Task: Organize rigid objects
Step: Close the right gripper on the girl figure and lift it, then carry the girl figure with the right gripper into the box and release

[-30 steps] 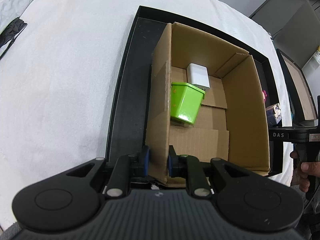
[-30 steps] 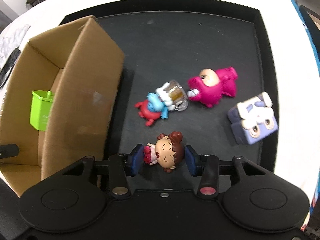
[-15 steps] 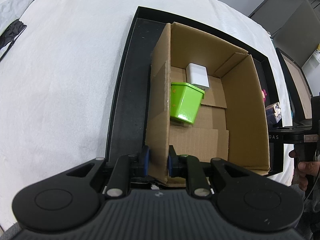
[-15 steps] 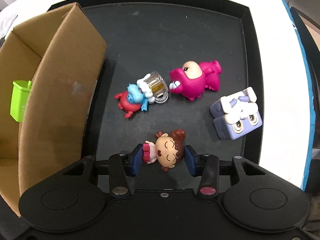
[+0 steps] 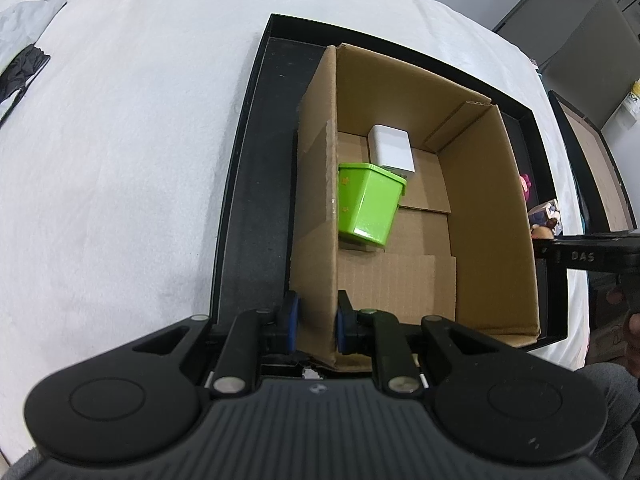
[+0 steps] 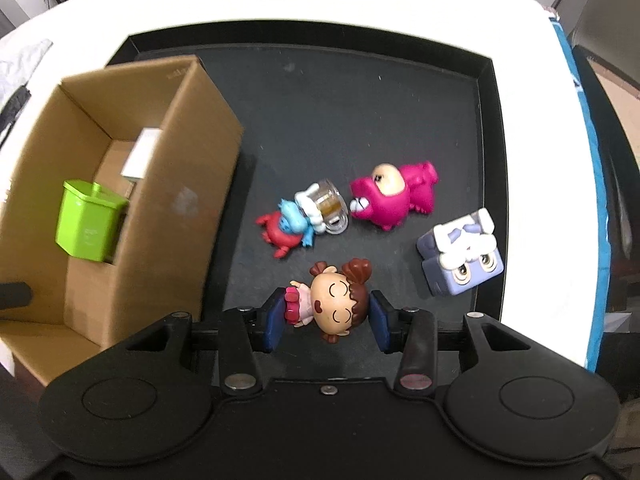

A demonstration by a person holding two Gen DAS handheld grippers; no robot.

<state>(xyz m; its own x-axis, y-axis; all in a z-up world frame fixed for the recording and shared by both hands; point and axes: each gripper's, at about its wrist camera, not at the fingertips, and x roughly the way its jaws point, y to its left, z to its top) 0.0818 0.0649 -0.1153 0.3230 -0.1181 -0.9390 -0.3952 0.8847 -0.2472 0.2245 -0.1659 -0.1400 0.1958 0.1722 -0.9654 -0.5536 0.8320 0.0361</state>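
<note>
Now left gripper (image 5: 316,322) clamping cardboard box (image 5: 484,200) wall, right gripper (image 6: 328,318) pinching doll figurine (image 6: 338,300)

Brown corrugated cardboard box (image 5: 480,208): matt, fluting visible on the floor flaps. Lime-green plastic tub (image 5: 368,208): glossy, smooth. White plastic block (image 5: 392,150): smooth, satin. Shallow black tray (image 6: 400,92): matt, finely grained floor. White cloth table cover (image 5: 120,160): soft, nappy. Magenta dinosaur figure (image 6: 394,200): shiny moulded plastic. Clear plastic mug (image 6: 328,206): glossy.
</note>
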